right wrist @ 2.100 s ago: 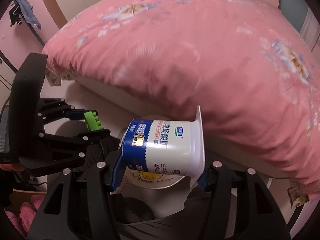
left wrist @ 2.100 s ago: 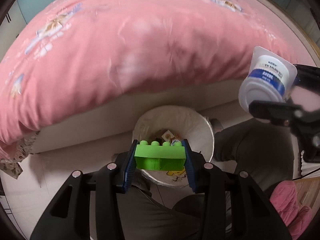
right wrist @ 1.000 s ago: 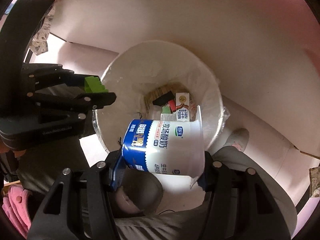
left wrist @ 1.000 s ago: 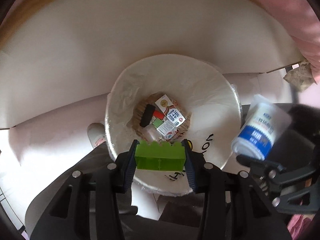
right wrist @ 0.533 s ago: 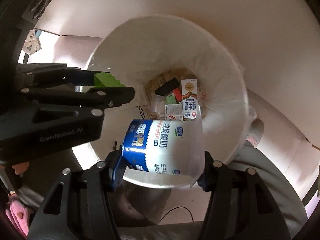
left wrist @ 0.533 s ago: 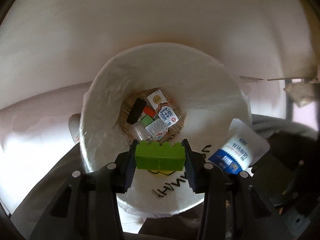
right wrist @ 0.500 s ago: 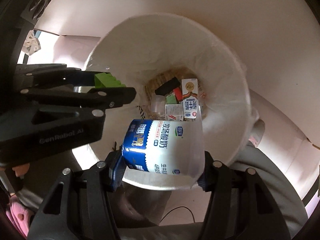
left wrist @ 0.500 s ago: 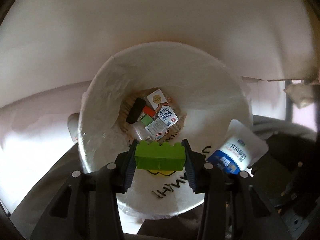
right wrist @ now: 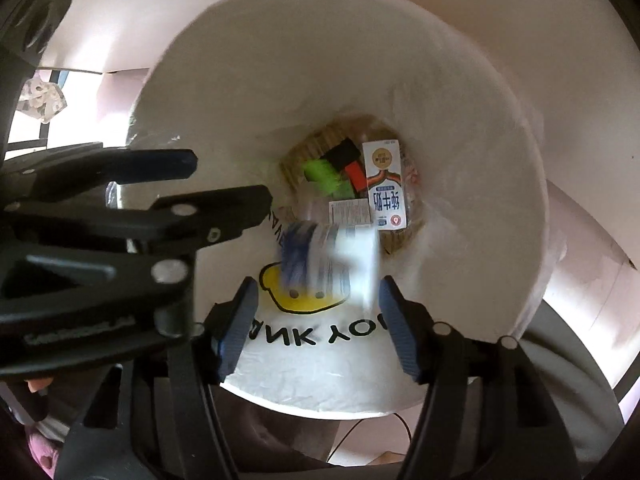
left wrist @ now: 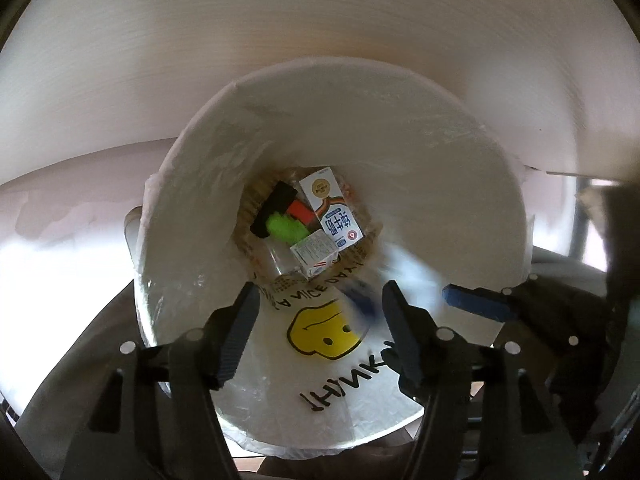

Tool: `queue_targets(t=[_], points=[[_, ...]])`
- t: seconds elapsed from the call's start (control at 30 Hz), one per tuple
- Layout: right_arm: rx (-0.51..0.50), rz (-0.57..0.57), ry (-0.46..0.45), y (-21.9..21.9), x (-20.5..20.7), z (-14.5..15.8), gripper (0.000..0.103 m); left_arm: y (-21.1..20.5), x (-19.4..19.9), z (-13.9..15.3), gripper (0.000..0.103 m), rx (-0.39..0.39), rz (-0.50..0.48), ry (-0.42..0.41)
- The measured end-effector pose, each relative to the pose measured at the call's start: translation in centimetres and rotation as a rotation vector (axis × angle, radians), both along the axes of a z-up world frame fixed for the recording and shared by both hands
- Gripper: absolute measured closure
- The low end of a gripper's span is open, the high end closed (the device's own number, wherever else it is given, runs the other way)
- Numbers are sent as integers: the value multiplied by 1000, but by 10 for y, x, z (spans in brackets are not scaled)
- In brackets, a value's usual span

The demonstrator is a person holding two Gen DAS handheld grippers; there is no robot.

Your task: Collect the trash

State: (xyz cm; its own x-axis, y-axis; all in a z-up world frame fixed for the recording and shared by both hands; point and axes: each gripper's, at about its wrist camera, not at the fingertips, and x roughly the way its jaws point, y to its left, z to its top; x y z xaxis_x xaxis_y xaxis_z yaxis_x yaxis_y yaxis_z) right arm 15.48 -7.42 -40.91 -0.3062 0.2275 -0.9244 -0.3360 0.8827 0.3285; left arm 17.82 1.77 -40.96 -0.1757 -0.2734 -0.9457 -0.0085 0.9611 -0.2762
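Observation:
Both grippers hang over a white trash bin (left wrist: 460, 184) lined with a smiley-print bag; the bin also shows in the right wrist view (right wrist: 480, 92). My left gripper (left wrist: 318, 312) is open and empty. The green brick (left wrist: 285, 229) lies blurred at the bin's bottom among cartons, and shows in the right wrist view (right wrist: 322, 176). My right gripper (right wrist: 318, 312) is open. The blue and white yogurt cup (right wrist: 328, 260) is a motion-blurred shape just past its fingertips, falling into the bin. It shows as a blue smear in the left wrist view (left wrist: 366, 306).
Milk cartons (left wrist: 330, 210), a black piece (left wrist: 274, 210) and a red piece (left wrist: 301, 212) lie at the bin's bottom. A white bed base (left wrist: 320, 40) rises behind the bin. My left gripper's body (right wrist: 100, 208) fills the left of the right wrist view.
Both grippers opened over the bin. The green brick dropped to the bottom. The yogurt cup left the right jaws and is falling in.

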Motion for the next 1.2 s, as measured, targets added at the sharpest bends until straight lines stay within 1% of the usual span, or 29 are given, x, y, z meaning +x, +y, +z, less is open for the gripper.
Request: queue_targets(t=[0.13,0.4,0.6,0.73,0.87,0.93,1.1,1.2], points=[[0,-4,4,-1,0,-2,40,-2,-1,0,36,2,-8,4],[4,3,-19,2,-1,6,40,-1,-6,4,36,14,-17,-7],[1,11,-39,1,-6,11,40,2,-13,11,36,32,-18,-31],[-3,20,-62,-1,-14,21,40,1,-21,19,36,52,-29,-59],[-5,25,-91,-6,-22,35,40,-4,-33,35,36,71,-52,-109],[-8,29,-117,-9,-27,46,40,-5,-38,45,36,85,-60,-140],[-4,40,-188,-16,-38,77,40,-2,-49,86,36,129,-68,-265],[3,42,-256,-23,-44,105,40,2,-56,115,36,149,-58,-343]])
